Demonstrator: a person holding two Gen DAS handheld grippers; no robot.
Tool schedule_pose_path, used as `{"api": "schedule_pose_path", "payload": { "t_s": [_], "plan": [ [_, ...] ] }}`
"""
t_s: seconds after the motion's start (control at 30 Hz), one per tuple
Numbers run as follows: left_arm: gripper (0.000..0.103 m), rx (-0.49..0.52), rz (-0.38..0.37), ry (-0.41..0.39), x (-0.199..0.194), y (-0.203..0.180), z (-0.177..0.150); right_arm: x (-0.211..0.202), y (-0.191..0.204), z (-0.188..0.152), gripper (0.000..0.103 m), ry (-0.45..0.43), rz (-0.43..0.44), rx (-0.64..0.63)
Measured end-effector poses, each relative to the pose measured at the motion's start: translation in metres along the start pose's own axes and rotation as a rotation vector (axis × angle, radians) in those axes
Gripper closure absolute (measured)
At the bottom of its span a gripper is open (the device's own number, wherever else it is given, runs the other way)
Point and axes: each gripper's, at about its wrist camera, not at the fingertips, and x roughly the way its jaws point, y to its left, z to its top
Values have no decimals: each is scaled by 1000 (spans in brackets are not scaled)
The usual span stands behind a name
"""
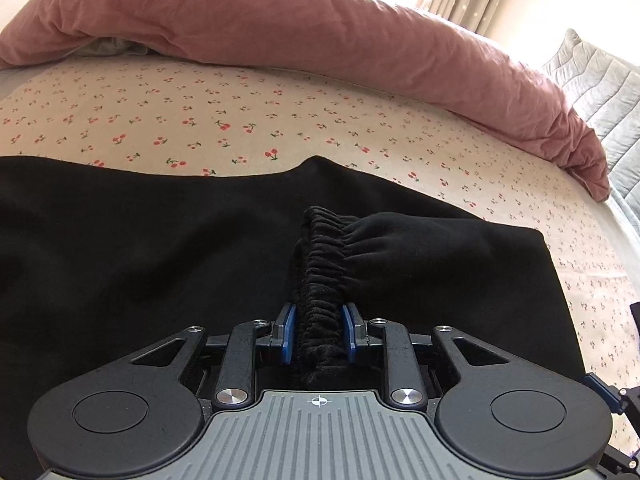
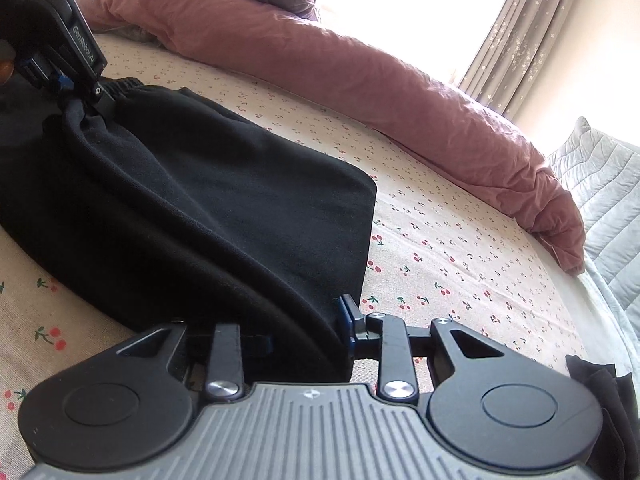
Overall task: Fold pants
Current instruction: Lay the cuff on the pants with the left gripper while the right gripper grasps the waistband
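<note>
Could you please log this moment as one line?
left gripper: shut on waistband | right gripper: shut on black pants | bed sheet

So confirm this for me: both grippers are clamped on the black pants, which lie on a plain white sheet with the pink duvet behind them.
One detail is off: the sheet is not plain white. The left wrist view shows it printed with small red cherries. The rest stands: the left gripper and right gripper both clamp the black pants, with the pink duvet behind.
</note>
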Motion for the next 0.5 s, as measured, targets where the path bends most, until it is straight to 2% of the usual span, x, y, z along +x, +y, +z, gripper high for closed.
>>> {"api": "schedule_pose_path", "payload": {
  "t_s": [0.27,0.33,0.43,0.5],
  "plan": [
    [76,-14,13,4,-8,1,-4,-8,-15,-2,83,42,74,-31],
    [75,12,23,-5,-8,-1,-5,-11,-22,-3,83,58,117,-40],
    [68,89,60,-12,-10,-9,-8,-14,-37,-4,83,77,198,-49],
    [66,95,61,-1,-13,-9,-7,-18,-48,-4,83,102,255,-36]
  ]
}}
